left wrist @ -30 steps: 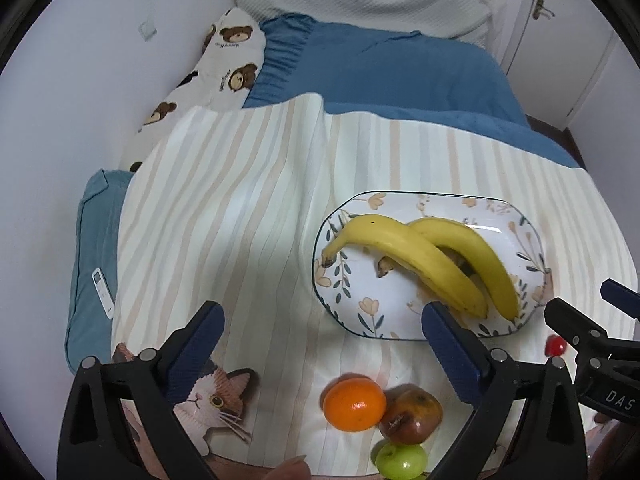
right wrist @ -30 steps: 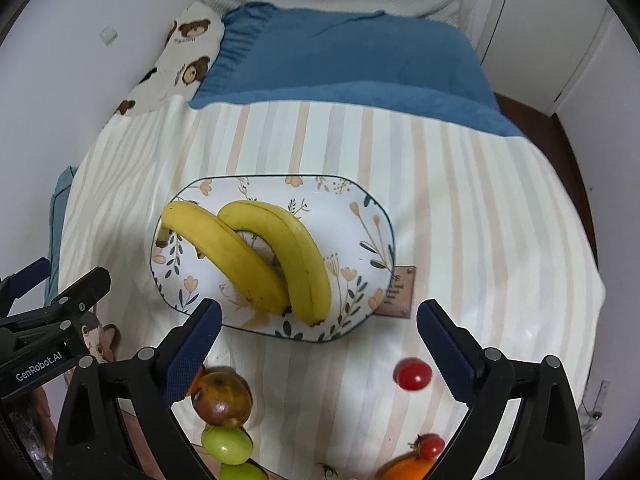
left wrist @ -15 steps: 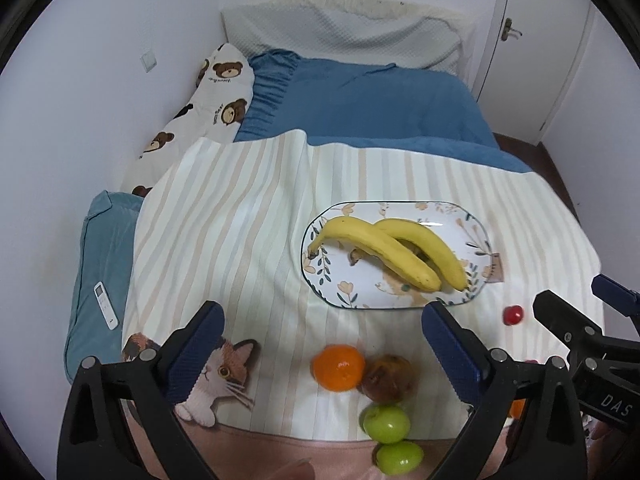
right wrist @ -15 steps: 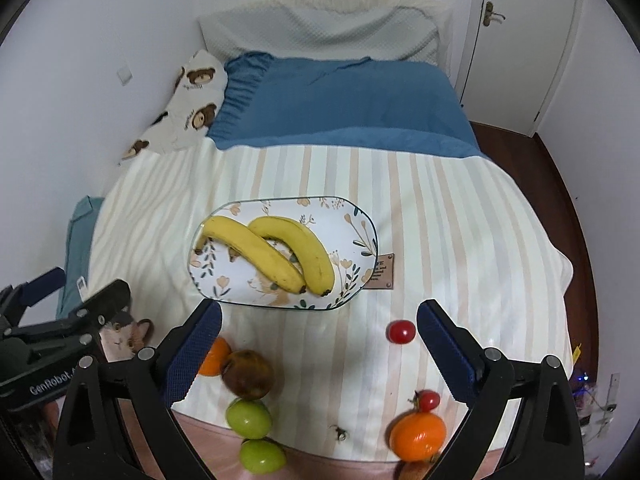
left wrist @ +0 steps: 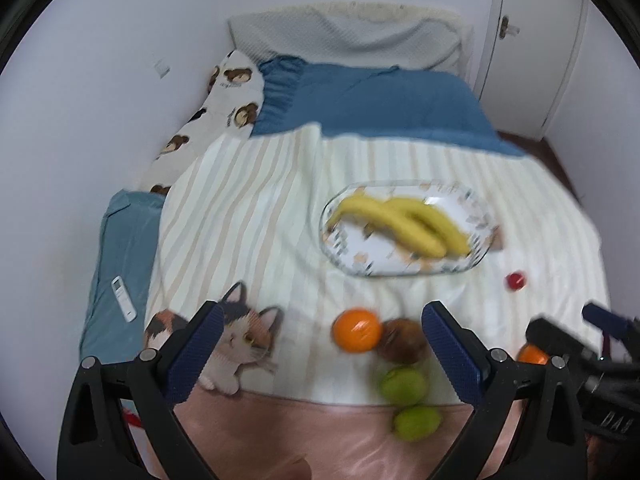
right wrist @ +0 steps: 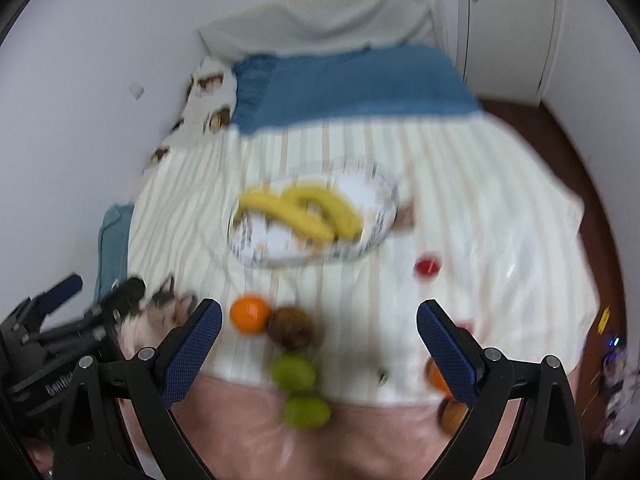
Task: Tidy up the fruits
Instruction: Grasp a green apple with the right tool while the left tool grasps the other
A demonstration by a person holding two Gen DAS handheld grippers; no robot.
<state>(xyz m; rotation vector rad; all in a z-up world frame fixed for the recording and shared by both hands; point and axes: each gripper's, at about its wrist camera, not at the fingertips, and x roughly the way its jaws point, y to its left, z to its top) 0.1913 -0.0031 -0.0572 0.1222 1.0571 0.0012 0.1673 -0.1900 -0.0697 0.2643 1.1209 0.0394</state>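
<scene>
Two bananas [left wrist: 400, 220] lie on an oval floral plate [left wrist: 352, 256] on the striped bedspread; both show blurred in the right wrist view [right wrist: 304, 212]. In front of the plate lie an orange [left wrist: 357, 330], a brown fruit [left wrist: 402, 340] and two green fruits [left wrist: 403, 386], [left wrist: 418, 422]. A small red fruit [left wrist: 515, 280] lies right of the plate. A second orange [right wrist: 436, 376] and another brown fruit [right wrist: 452, 416] lie at the right. My left gripper [left wrist: 320, 344] and right gripper [right wrist: 318, 344] are open, empty, high above the bed's near edge.
Blue duvet [left wrist: 372, 100], bear-print pillow [left wrist: 224, 112] and grey pillow [left wrist: 344, 40] lie at the bed's far end. A remote [left wrist: 123, 298] rests on a teal cushion at the left. A cat print [left wrist: 240, 344] marks the spread. White doors [left wrist: 532, 48] and floor are at the right.
Both grippers have pulled back and up from the plate, so more of the bed and the near fruits show. Both views are now motion-blurred. The jaws stay open.
</scene>
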